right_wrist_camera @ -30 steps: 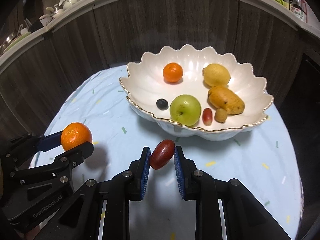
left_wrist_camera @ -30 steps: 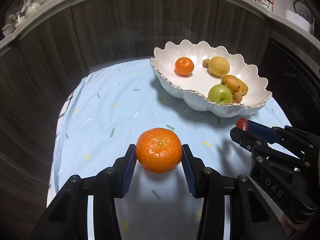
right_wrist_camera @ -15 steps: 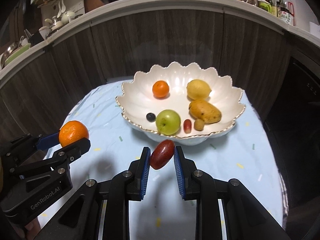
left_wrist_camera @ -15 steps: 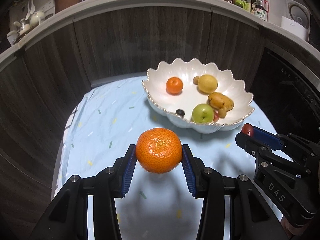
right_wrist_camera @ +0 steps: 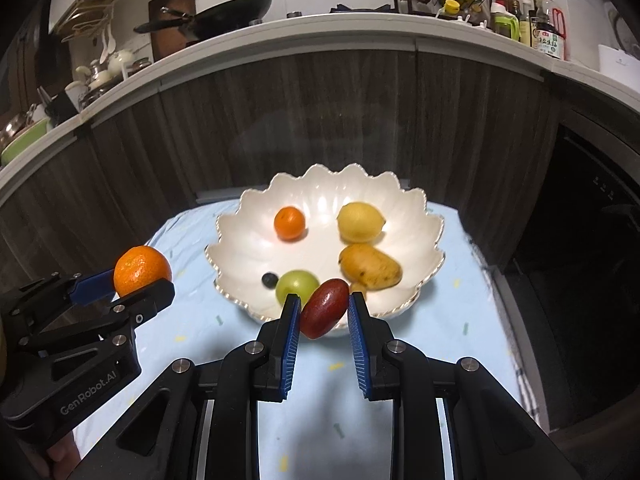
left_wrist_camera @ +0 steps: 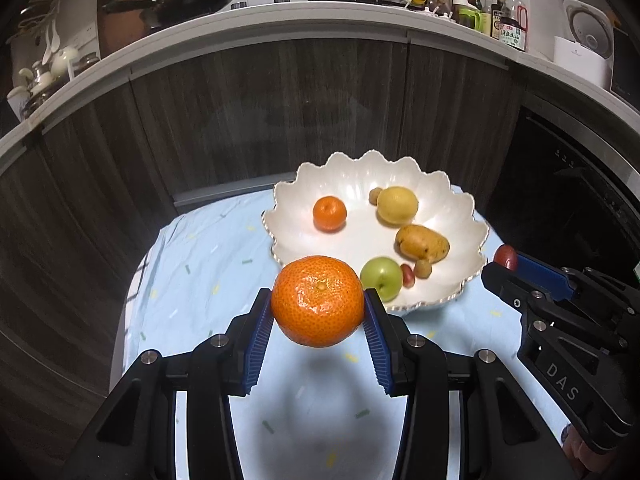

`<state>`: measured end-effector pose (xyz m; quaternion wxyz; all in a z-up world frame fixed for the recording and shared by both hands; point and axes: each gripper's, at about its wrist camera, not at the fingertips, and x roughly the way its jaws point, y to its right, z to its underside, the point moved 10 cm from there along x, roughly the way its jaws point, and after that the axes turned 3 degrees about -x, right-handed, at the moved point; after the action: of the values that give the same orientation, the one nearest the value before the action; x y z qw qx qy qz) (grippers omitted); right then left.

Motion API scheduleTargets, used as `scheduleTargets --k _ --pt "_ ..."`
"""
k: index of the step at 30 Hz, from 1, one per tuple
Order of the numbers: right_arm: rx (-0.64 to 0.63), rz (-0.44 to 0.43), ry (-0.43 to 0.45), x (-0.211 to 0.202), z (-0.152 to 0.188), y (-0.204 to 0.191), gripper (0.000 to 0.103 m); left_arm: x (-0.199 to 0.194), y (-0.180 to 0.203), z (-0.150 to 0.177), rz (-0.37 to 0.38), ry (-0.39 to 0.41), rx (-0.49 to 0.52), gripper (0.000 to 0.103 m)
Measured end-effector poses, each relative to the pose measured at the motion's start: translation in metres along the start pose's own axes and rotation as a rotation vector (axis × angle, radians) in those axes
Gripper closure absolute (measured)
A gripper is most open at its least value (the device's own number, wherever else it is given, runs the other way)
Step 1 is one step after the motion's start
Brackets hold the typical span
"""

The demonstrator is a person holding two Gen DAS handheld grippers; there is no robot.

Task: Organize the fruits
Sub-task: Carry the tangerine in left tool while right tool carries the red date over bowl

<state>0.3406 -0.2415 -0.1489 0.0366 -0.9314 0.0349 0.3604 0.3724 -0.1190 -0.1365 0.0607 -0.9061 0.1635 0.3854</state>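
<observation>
My left gripper [left_wrist_camera: 318, 312] is shut on a large orange [left_wrist_camera: 318, 301] and holds it high above the table, in front of the white scalloped bowl [left_wrist_camera: 348, 184]. The orange also shows in the right wrist view [right_wrist_camera: 142, 270]. My right gripper [right_wrist_camera: 324, 314] is shut on a dark red oval fruit [right_wrist_camera: 325, 308], held in the air before the bowl [right_wrist_camera: 248, 248]; the fruit shows at the right of the left wrist view [left_wrist_camera: 505, 257]. The bowl holds a small orange [right_wrist_camera: 289, 223], a lemon [right_wrist_camera: 360, 222], a mango [right_wrist_camera: 370, 266], a green apple [right_wrist_camera: 297, 285] and small fruits.
The table wears a light blue cloth [left_wrist_camera: 192, 280] with coloured flecks. Dark wood cabinet fronts [left_wrist_camera: 260, 120] curve behind it, under a white counter [left_wrist_camera: 280, 20] carrying a pan, bottles and dishes. A dark appliance front [right_wrist_camera: 592, 220] stands at the right.
Both grippers have risen well above the table with their fruits still held. The bowl now looks smaller and lower in both views, and the counter top has come into sight.
</observation>
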Motion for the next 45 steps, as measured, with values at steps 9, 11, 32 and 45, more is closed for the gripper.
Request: scheduleTargets --k 9,11,32,45 --pt "0.012 0.019 0.000 0.015 -0.017 0.017 0.077 0.019 0.006 -0.020 0.001 -0.007 0.005 0.059" --pt "0.011 0.023 -0.004 0.019 -0.019 0.018 0.078 0.025 0.006 -0.022 0.001 -0.011 0.003 0.059" --pt "0.022 0.033 -0.059 0.079 -0.018 0.036 0.077 0.090 0.003 -0.031 0.005 -0.055 -0.008 0.059" --pt "0.019 0.024 -0.080 0.094 -0.014 0.038 0.077 0.108 0.005 -0.030 0.017 -0.081 -0.003 0.059"
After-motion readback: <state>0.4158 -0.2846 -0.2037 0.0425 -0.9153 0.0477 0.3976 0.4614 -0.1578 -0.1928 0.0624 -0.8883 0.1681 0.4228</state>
